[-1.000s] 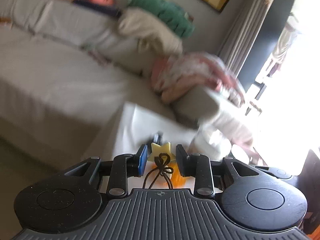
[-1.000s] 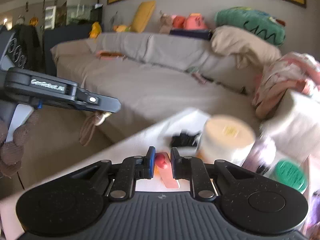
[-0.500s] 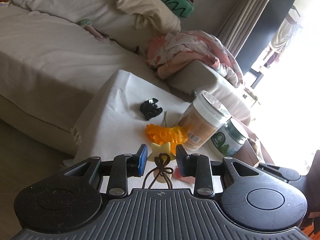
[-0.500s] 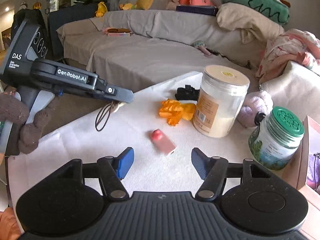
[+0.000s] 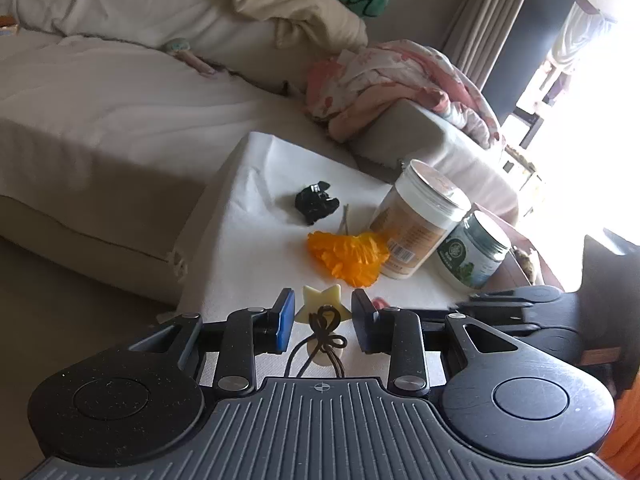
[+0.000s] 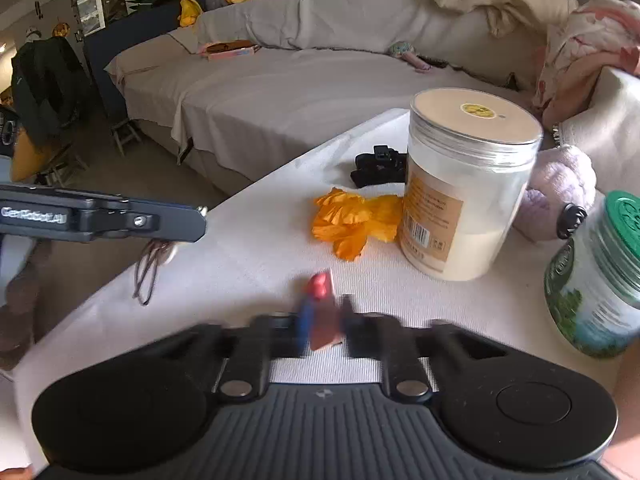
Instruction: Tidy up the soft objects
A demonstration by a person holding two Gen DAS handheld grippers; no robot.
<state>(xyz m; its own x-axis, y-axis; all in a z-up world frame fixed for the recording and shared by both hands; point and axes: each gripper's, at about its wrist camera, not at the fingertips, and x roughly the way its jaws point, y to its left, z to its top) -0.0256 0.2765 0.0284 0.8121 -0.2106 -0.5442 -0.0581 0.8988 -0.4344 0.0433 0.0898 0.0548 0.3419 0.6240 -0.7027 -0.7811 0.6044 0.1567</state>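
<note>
White cloth covers a low table [image 5: 248, 216] beside a draped sofa [image 5: 120, 96], where the left gripper [image 5: 322, 314] has its jaws set around a cream star charm [image 5: 320, 306] with a dark cord, contact unclear. At right, the motion-blurred right gripper [image 6: 323, 322] has narrowed its jaws around a red-tipped pink piece [image 6: 322, 312]. Farther off lie an orange fabric flower [image 6: 352, 224], a black clip [image 6: 378, 164], two jars and a lilac plush [image 6: 560, 188]

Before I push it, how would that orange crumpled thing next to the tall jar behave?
The orange crumpled thing looks thin and petal-like, so probably floppy and very light. Its ruffled folds would likely squash rather than roll. Since it touches the tall jar, a push may just bunch it there.
</note>
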